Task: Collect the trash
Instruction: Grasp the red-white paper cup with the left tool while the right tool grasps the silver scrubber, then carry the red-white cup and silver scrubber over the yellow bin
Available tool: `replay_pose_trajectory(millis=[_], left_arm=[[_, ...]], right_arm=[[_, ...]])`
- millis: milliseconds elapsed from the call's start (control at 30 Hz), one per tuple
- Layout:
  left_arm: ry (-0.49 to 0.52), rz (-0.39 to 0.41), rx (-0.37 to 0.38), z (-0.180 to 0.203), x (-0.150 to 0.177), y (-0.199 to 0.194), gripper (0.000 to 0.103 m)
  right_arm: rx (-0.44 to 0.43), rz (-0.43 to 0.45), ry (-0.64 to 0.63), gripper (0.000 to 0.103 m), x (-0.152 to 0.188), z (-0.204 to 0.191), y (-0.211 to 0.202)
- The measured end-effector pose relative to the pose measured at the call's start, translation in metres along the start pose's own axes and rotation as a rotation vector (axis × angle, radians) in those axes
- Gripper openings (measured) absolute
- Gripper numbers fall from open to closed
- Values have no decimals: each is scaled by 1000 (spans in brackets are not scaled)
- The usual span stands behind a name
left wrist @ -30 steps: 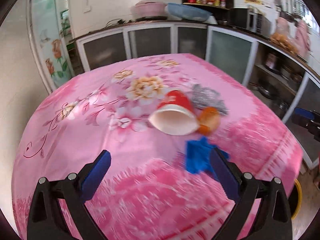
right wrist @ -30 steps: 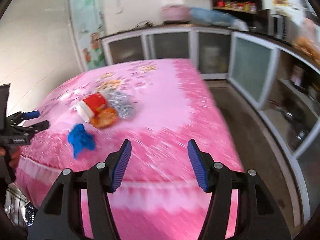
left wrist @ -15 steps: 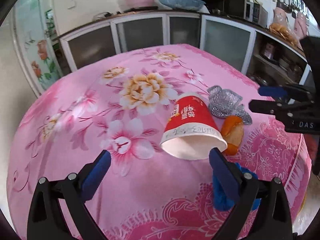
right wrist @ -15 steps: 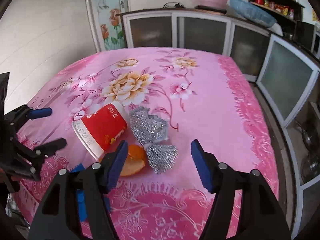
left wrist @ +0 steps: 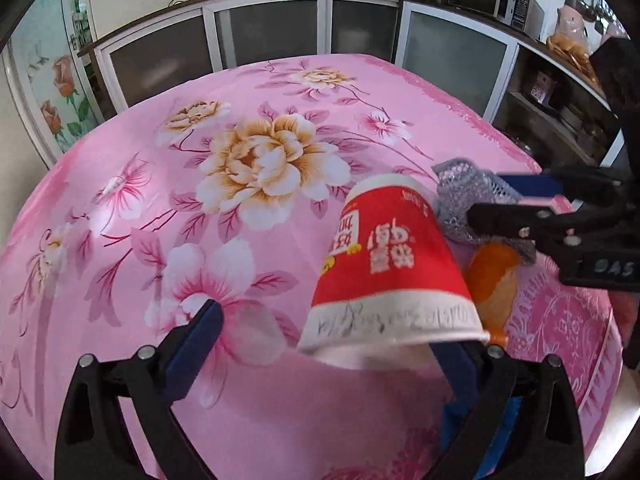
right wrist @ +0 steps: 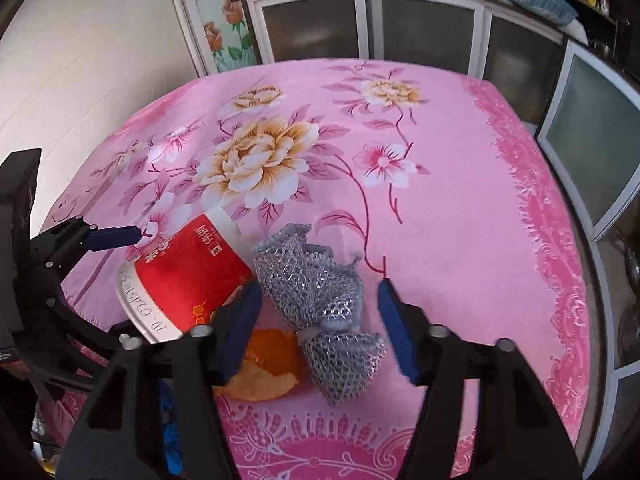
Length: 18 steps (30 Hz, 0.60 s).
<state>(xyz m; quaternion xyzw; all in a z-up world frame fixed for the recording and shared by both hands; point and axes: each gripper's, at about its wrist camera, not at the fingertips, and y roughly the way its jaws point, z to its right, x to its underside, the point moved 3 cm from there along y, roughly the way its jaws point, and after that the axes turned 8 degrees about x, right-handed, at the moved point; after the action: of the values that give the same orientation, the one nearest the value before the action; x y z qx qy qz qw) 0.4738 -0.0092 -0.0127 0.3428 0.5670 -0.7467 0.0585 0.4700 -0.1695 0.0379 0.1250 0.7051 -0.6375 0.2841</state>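
Note:
A red paper cup (left wrist: 392, 268) (right wrist: 188, 276) lies on its side on the pink floral cloth (left wrist: 120, 240). Its white rim sits between the fingers of my left gripper (left wrist: 326, 356), close to the right finger; the jaws are wide and closing, with the left pad well clear of the cup. A silver mesh scrubber (right wrist: 308, 284) (left wrist: 460, 188) lies between the fingers of my right gripper (right wrist: 320, 316), whose jaws are closing with small gaps on both sides. An orange peel (right wrist: 264, 368) (left wrist: 492, 280) lies by the cup. A crumpled blue scrap (right wrist: 168, 404) is mostly hidden.
Grey glass-door cabinets (left wrist: 272, 32) (right wrist: 420, 28) run behind the table and along its right side (right wrist: 592, 148). The cloth's fringed edge (right wrist: 560, 280) drops off at the right. The far half of the cloth (right wrist: 400, 92) holds only its flower print.
Both grippers moved in and down over the trash pile. The right gripper's jaws narrowed around the silver mesh. The left gripper came up to the cup's rim.

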Motion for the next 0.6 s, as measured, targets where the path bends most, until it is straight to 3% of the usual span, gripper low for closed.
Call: replay_pose_trajectory(millis=[33,67,100,167,300,600], left_arm=[[2,4,7,1,-1,0,82],[7,2,13,2,-1,1,65],[13,-4,16,3,-3,3,41],[14,-21,16,3,-3,8,16],[21,10,2,2,-6,2,10],[-12,65,23,-5,0,-29,9]], right_arm=[[-7,-7,-3,29,0,-1,1],[-8,-3,-7,23,1,-3,2],[-1,5,-7,15,1,-4,1],[-7,8,-1,9,1,-4,1],[-27,32,28,6,1,0,-4],[-56,117,97,6,0,22,-50]])
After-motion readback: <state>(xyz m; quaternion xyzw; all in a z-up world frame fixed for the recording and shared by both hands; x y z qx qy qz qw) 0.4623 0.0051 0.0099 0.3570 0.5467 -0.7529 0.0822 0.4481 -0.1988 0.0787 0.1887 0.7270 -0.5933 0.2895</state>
